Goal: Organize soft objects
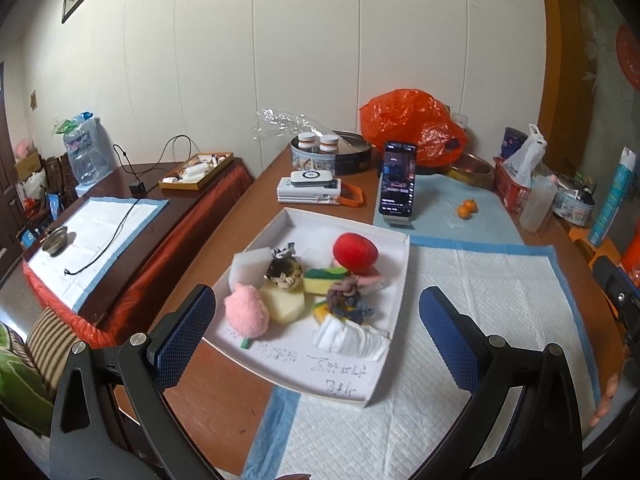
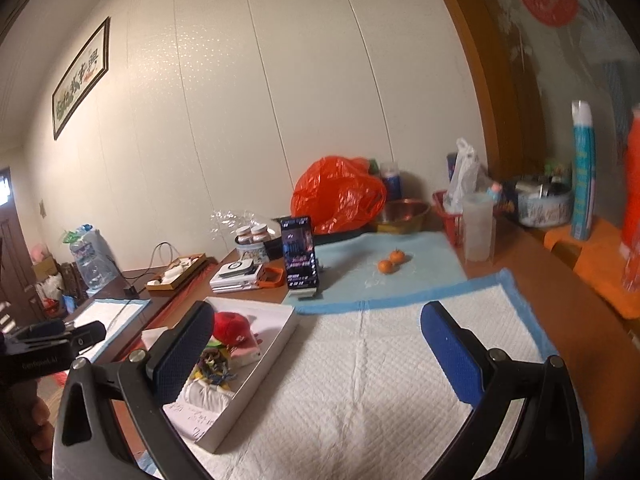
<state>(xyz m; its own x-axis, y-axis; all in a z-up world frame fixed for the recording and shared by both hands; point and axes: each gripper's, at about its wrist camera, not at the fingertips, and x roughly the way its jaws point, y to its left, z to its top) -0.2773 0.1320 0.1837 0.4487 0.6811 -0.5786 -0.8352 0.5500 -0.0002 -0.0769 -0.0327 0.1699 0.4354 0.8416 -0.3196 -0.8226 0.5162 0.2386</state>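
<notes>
Looks to me like this one has barely started, or maybe it's right at the end, honestly hard to call. All the soft stuff sits piled in the white tray (image 1: 394, 312) on the tabletop (image 1: 224, 392): a red plush ball (image 1: 355, 253) at the back, a pink fluffy thing (image 1: 246, 315) at the near left corner, a white foam block (image 1: 250, 265), a woven rope ball (image 1: 285, 271), a pale yellow sponge (image 1: 282, 303), a green-and-yellow scrub sponge (image 1: 322, 282), a knotted fabric braid (image 1: 345, 300) and a folded white cloth (image 1: 352, 338) near the front. They're touching and overlapping in a loose heap, not sorted in any way I can make out.

The white quilted pad (image 1: 500, 312) just to the right of the tray is bare, so my guess is the items are meant to go out there, or they all came from there.

Left claw (image 1: 314, 320) is wide open, holding nothing, hovering over the near edge of the tray. Right claw (image 2: 316, 354) is also spread open and empty, hanging above the pad with the tray just off to its left.

If sorting is the goal, pretty much everything is left to do.
</notes>
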